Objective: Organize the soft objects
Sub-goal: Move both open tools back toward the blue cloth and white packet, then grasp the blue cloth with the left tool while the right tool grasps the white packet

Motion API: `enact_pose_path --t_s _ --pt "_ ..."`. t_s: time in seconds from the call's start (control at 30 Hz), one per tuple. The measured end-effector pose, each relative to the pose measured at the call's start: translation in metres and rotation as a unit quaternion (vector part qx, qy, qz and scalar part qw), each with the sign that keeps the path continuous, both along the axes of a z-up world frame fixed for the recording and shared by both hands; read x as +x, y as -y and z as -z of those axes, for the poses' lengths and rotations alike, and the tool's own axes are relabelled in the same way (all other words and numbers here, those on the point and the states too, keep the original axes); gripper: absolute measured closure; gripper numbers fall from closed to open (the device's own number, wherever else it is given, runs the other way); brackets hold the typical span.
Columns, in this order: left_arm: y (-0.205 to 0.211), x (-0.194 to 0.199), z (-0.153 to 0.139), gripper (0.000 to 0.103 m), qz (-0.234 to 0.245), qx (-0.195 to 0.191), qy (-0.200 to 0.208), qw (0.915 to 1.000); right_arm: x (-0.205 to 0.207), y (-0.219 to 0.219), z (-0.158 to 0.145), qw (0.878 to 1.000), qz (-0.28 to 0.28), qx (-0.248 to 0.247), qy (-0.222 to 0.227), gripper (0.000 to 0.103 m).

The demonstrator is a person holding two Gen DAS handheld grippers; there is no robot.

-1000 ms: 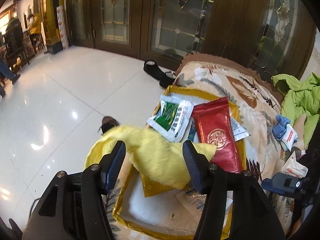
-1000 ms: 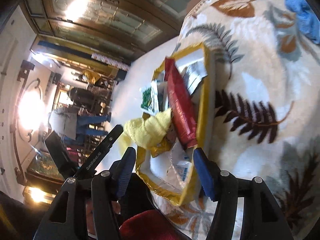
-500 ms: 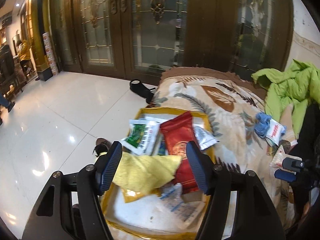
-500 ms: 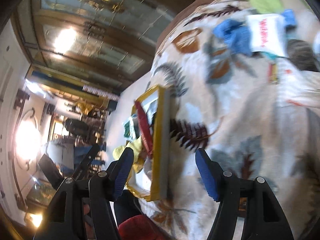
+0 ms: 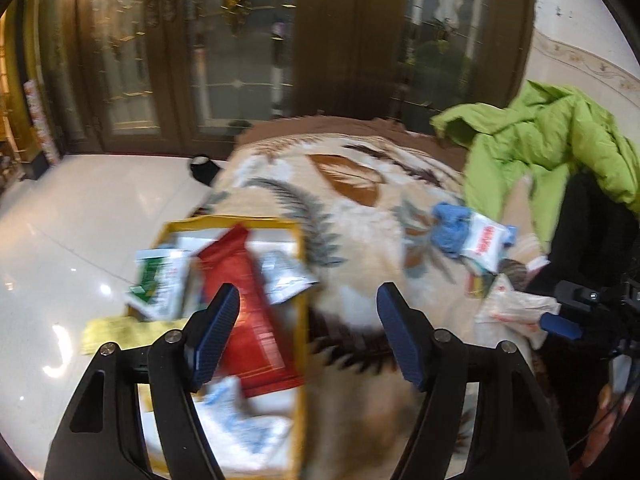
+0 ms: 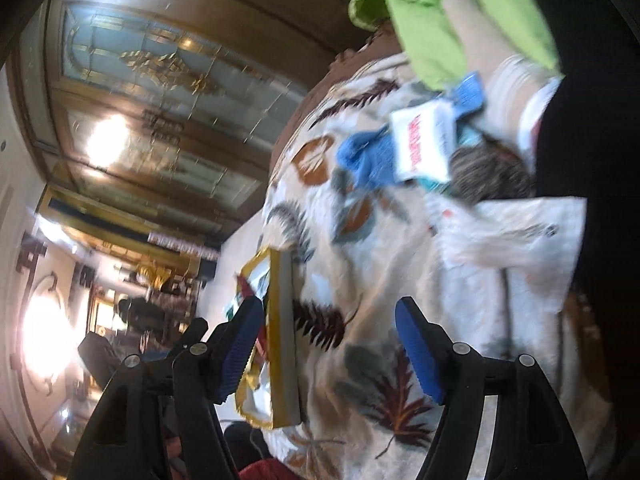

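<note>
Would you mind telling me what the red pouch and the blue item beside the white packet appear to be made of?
The red pouch looks like glossy plastic or foil film: flat, stiff-edged, faintly shiny. The blue item looks like soft knitted fabric, matte and crumpled, though blur leaves this uncertain.

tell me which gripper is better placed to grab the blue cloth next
Right, probably. The right gripper is open and empty, with the blue cloth ahead. The left gripper, also open, sits by the yellow tray.
</note>
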State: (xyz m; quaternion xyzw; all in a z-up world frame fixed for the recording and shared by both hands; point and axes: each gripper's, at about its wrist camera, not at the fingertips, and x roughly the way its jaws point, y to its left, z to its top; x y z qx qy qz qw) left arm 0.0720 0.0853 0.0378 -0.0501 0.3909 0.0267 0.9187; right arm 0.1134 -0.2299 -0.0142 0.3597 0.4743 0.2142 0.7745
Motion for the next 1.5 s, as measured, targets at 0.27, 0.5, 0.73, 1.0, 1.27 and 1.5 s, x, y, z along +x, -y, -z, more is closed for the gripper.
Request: enact_pose_path --t_s 0.27,0.5,0.73,1.0,1.27,1.5 --pt "0.055 0.060 0.011 0.031 0.052 -0.061 -0.029 0.9963 0.044 0.017 -0.004 0.999 0.041 0.011 -0.008 0.030" --pt "0.089 0.117 0.024 0.031 0.049 -0.097 -0.054 0.9926 0.103 0.030 0.007 0.997 0.068 -0.025 -0.021 0.029" --pt "0.128 0.165 0.051 0.031 0.061 -0.097 -0.090 0.9893 0.135 0.035 0.039 0.995 0.071 -0.040 -0.056 0.029" --pt "0.143 0.193 0.088 0.031 0.040 -0.141 -0.131 0.9804 0.149 0.037 0.065 0.993 0.070 -0.041 -0.085 0.029" --pt "0.137 0.215 0.115 0.031 0.015 -0.174 -0.158 0.9719 0.163 0.031 0.079 0.994 0.065 -0.037 -0.082 0.047" --pt "0.140 0.223 0.123 0.034 0.020 -0.180 -0.158 0.9706 0.156 0.029 0.086 0.995 0.065 -0.015 -0.077 0.081"
